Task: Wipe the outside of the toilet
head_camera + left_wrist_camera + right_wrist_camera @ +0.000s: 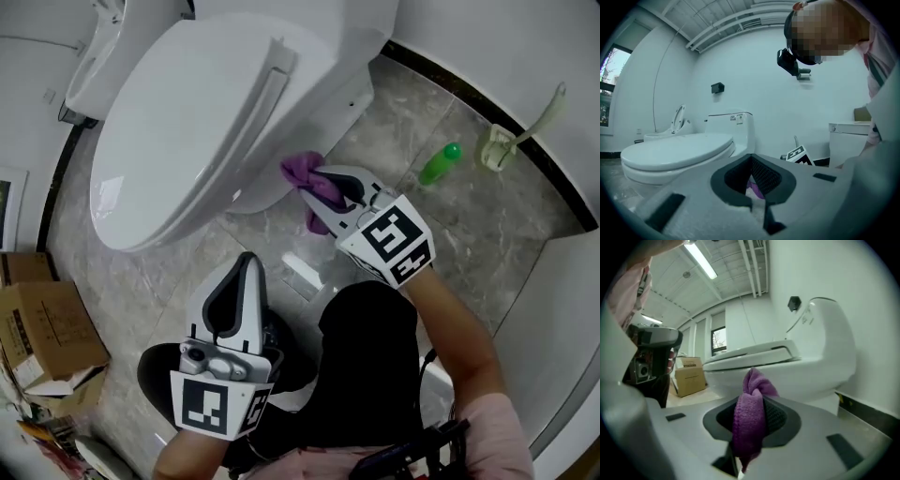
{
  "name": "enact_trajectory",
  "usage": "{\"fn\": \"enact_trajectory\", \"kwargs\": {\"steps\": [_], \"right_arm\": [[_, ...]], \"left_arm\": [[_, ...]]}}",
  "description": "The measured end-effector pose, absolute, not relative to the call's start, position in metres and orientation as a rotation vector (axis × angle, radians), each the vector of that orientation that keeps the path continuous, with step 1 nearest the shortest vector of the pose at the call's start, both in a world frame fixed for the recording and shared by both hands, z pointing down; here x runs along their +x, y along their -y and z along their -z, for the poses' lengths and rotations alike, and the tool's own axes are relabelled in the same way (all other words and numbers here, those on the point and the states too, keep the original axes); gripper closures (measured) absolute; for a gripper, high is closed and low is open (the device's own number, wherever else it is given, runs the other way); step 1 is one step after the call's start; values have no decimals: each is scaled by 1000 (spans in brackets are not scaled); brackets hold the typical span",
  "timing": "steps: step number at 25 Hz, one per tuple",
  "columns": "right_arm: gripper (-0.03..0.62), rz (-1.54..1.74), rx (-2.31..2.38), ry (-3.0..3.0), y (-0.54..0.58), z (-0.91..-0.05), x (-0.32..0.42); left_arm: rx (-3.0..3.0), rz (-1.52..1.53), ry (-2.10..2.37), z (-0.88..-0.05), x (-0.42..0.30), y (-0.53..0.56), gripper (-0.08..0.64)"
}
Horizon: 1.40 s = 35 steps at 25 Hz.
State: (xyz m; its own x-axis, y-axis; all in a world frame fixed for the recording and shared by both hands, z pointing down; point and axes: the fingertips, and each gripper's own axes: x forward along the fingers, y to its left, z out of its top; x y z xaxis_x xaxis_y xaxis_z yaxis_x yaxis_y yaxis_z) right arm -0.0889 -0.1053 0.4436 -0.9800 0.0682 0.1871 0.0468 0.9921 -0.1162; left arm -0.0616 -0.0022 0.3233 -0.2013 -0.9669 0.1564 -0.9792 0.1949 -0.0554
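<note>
Cardboard boxes [42, 328] were seen stacked at far left on the grey tiled floor [131, 281]. The white toilet [206, 122], lid shut, was seen filling the upper left and centre of the head view. The L gripper [246, 261] was held low in front of the bowl, apart from it and pointed at it. In its own view, the L gripper [751, 158] was shown w/ jaws pressed together at the tips and nothing clamped. Only a sliver of purple was visible through the gap lower down.

Just right of centre, the purple cloth [307, 178] was pinched btwn the jaws of the R gripper [323, 192]. Its bunched end was pushed up at the bowl's lower side, under the seat rim; actual contact couldn't be confirmed. In the R gripper view the cloth [750, 418] was seen folded over and hanging from the closed jaws, w/ the toilet [787, 371] right behind it.

Further right, a green bottle [441, 162] was laid on the floor. A toilet brush in its holder [502, 141] was stood near it, by the wall.
</note>
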Motion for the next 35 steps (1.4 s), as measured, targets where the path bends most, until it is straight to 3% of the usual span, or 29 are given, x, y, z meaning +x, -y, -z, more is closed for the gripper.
{"fn": "enact_trajectory", "kwargs": {"steps": [11,35], "right_arm": [[495,-448,485,2822,257,-519,-63],[492,-645,599,2796,369,-612,-170]], "left_arm": [[2042,-248,2312,-332,-55,31,552],[1942,-252,2318,-372,-87,3,552]]}}
